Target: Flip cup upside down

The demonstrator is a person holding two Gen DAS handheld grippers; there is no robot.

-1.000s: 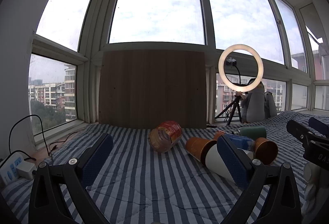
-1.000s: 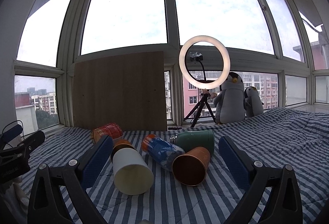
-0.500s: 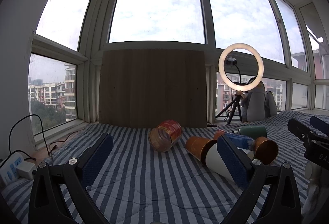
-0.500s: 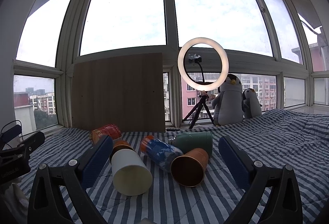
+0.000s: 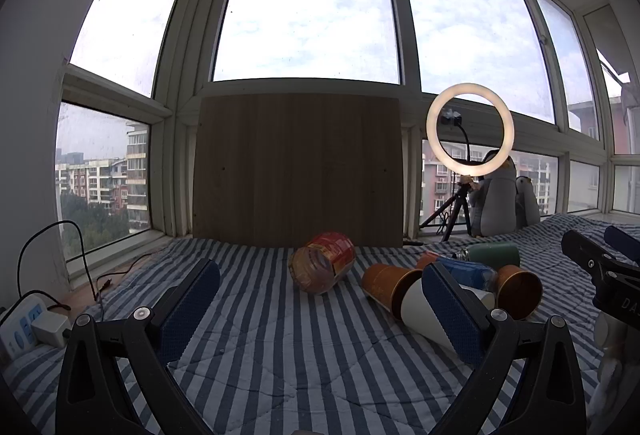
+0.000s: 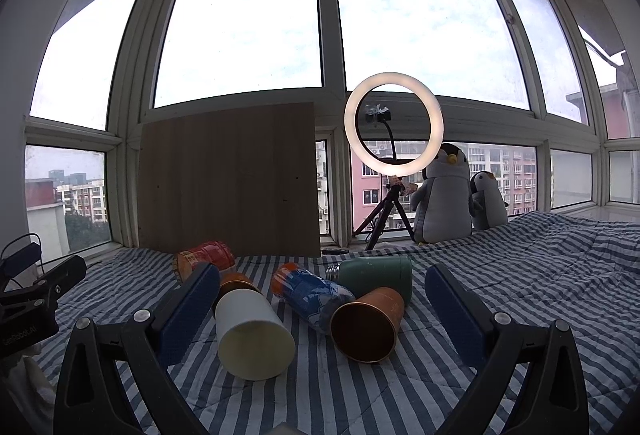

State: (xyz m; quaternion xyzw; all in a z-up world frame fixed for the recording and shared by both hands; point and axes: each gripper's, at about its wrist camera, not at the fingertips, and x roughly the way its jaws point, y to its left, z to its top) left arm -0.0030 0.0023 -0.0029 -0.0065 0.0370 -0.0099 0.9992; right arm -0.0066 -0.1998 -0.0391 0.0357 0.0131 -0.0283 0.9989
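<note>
Tongs: I'm keeping both the left tongs (image 5: 320,309) and right tongs (image 6: 322,309) spread wide, gripping nothing.
Cup: white cup (image 6: 252,335) is lying sideways, mouth facing my right tongs, the nearer pair.

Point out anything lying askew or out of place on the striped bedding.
Every container is tipped on its side: white cup, copper cup, blue bottle, green flask and red jar. Nothing appears spilled.
</note>
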